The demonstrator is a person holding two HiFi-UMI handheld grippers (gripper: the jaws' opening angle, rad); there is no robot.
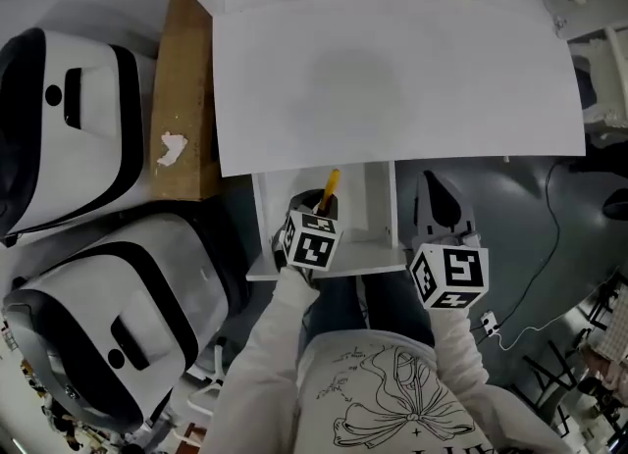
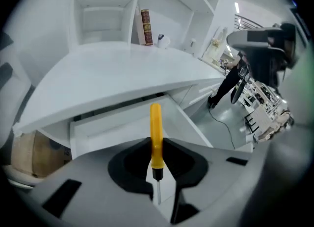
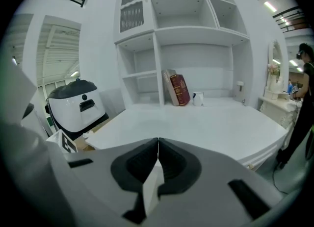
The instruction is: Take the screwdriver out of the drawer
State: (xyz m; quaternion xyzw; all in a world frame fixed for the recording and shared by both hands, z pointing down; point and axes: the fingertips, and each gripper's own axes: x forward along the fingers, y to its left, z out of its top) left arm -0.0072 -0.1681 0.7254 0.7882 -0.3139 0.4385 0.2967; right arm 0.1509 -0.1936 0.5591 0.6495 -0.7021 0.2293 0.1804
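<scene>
Left tool [image 2: 156, 147]: jaws clamped on the screwdriver [image 2: 155, 128] handle, tipped steeply down | Right tool [image 3: 158, 155]: jaws pressed together, angled shallower | Forearms [image 1: 282, 332]: both sleeved, reaching forward side by side

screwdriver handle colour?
Orange-yellow. The screwdriver shows best in the left gripper view, clamped in the left gripper.

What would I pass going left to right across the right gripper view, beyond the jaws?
White-and-black machine → books → white mug → person in black at the far right.
</scene>
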